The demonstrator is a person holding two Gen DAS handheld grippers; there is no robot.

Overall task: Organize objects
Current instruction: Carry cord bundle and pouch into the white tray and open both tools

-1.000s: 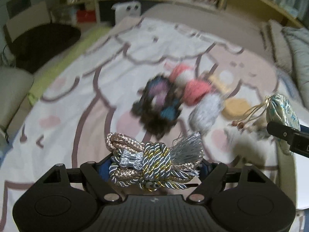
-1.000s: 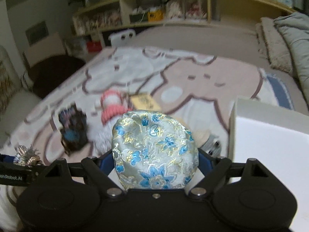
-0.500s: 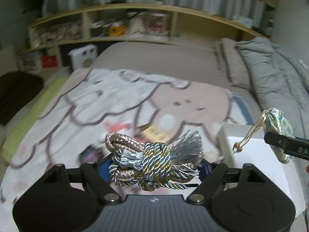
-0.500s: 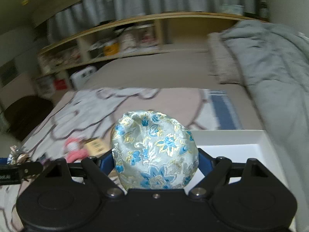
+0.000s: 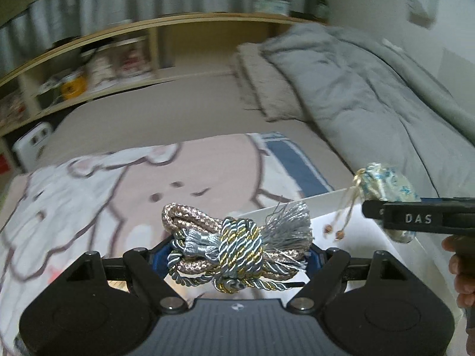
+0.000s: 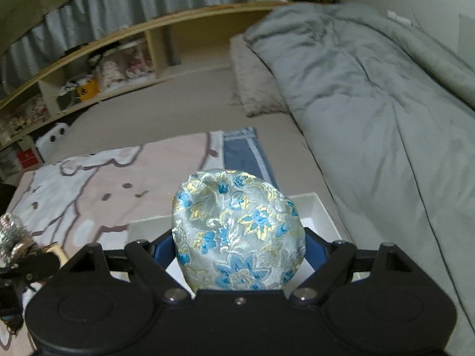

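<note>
Two soft items are held aloft over the white box (image 6: 314,204) at the blanket's (image 5: 89,184) edge: a knotted, tasselled cord bundle (image 5: 237,249) clamped in the left gripper (image 5: 237,255), and a blue-floral brocade pouch (image 6: 237,237) pinched in the right gripper (image 6: 239,249). If released carelessly, the pouch's dangling beaded drawstrings (image 5: 341,222) could be snagged on the box rim, or the slippery cord could be dropped outside.

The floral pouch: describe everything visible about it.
The pouch is shiny silver brocade with blue and gold flowers, rounded and puffy. The right gripper is clamped on it, holding it above the white box. From the left wrist view its gathered neck points left, with cream drawstrings ending in small brown beads hanging free.
</note>
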